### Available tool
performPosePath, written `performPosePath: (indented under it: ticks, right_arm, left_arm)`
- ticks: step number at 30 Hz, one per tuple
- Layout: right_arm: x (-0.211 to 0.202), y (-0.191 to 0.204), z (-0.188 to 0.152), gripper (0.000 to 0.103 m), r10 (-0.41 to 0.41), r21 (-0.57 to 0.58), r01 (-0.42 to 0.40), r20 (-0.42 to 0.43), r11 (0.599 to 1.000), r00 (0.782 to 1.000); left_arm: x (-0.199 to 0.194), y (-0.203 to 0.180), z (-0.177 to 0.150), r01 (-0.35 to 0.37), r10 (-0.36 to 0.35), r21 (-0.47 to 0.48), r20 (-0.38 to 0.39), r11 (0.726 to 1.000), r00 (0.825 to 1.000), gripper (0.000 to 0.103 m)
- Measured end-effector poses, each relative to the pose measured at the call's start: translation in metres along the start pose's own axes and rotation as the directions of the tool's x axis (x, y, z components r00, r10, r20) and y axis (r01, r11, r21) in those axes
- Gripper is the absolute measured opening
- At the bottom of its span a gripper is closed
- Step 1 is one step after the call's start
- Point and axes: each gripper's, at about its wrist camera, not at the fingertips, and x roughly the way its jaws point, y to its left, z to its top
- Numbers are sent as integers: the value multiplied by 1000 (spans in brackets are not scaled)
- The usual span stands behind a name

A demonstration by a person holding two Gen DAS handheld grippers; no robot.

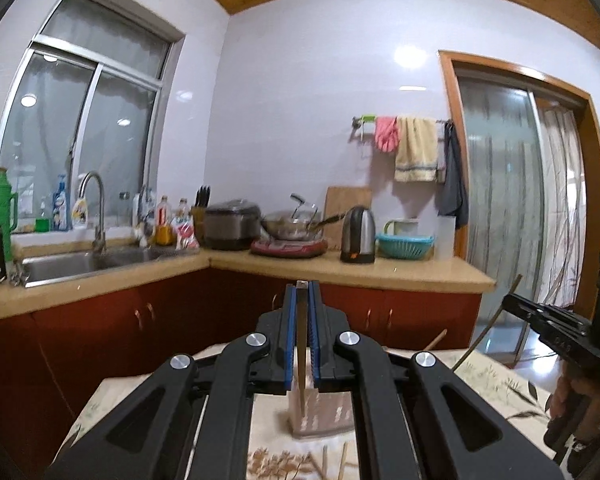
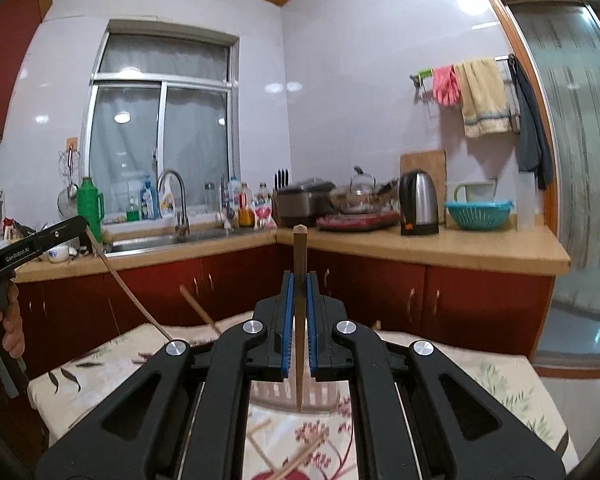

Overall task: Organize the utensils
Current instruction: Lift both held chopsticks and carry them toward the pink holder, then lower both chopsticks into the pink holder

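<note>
Two chopsticks up — left gripper [image 1: 302,300] fingers clamped on one chopstick [image 1: 301,344], right gripper [image 2: 299,300] on the other [image 2: 299,320], both above the holder [image 1: 320,416] near on the table [image 2: 480,376]. Loose chopsticks [image 2: 300,452] remain on the cloth — early stage, I'd judge.

The right gripper [image 2: 299,312] pinches an upright chopstick [image 2: 299,344] above the floral table [image 2: 496,376].

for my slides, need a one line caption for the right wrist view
Right gripper shut on an upright chopstick above the slotted holder, kitchen counter behind.
</note>
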Motion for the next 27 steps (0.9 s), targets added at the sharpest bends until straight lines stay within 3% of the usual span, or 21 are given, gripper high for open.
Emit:
performPosePath:
  ticks: [8, 14, 22, 27]
  right_arm:
    - [33, -14, 23, 7, 12, -8, -11, 72, 1000, 997]
    - [67, -22, 19, 7, 14, -3, -14, 74, 1000, 997]
    - [118, -30, -21, 7, 8, 10, -8, -30, 1000, 1000]
    - [137, -26, -52, 7, 13, -2, -13, -126, 1000, 992]
  left_arm:
    - [23, -12, 17, 27, -28, 15, 74, 1000, 997, 7]
    - [53, -12, 9, 19, -21, 24, 68, 1000, 997, 7]
    - [98, -8, -30, 22, -22, -6, -34, 1000, 999, 7]
    - [119, -2, -61, 24, -28, -33, -133, 999, 991, 7]
